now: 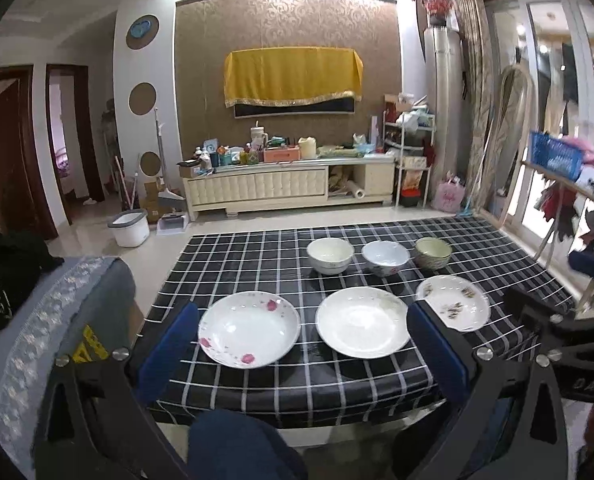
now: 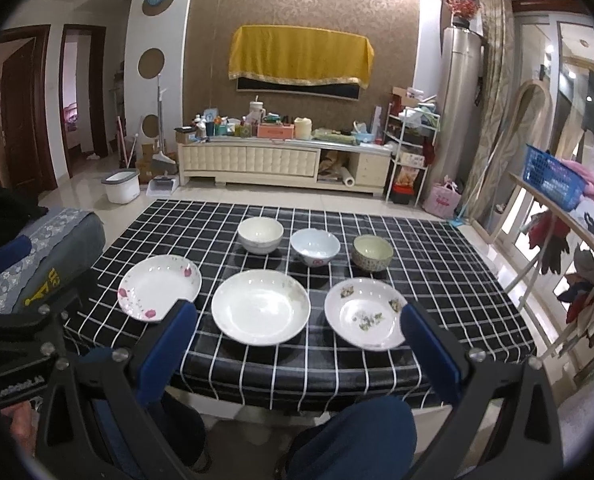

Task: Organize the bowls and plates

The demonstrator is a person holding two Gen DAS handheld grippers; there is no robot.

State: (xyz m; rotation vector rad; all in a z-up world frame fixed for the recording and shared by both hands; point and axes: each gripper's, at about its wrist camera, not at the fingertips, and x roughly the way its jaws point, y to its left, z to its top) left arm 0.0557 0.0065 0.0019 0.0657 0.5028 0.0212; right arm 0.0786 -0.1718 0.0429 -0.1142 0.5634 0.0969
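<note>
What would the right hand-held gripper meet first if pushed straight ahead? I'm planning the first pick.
Probably the plain white plate, centred between the open right hand-held gripper's fingers, with the light blue bowl behind it. Depth is uncertain.

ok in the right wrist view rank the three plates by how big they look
1. plain white plate, middle
2. green-flower plate and pink-flower plate: look alike; the pink one sits slightly farther back and a finger covers its edge, so unranked

brown patterned wall (image 1: 289, 20), tiled floor (image 1: 169, 236); cream cabinet (image 1: 285, 188)
</note>
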